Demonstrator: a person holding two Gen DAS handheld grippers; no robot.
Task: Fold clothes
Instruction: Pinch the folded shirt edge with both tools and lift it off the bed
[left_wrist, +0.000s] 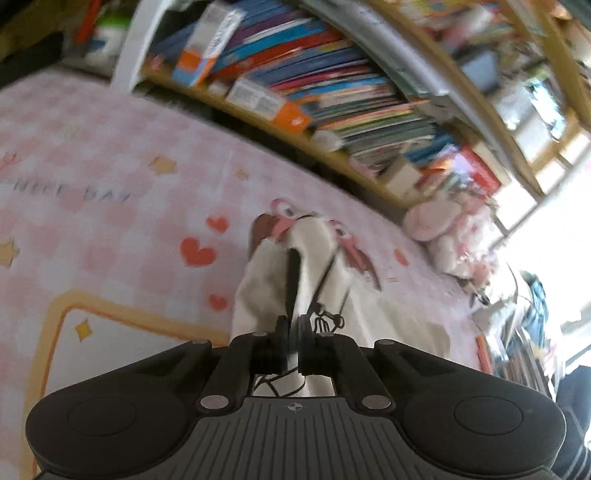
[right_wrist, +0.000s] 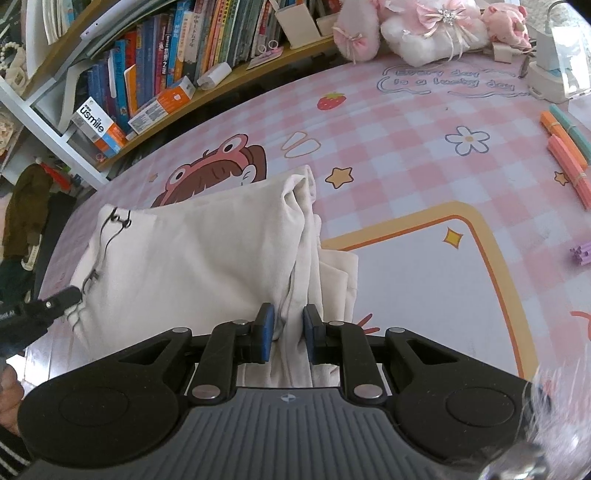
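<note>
A white garment with a black line drawing lies on a pink checked mat. My right gripper is shut on a bunched fold of the garment at its right edge. My left gripper is shut on the garment's edge near the black drawing. The left gripper also shows in the right wrist view, at the garment's left corner. The left wrist view is blurred.
A low bookshelf full of books runs along the far edge of the mat. Pink plush toys sit at the back right. Coloured pens and a white device lie at the right.
</note>
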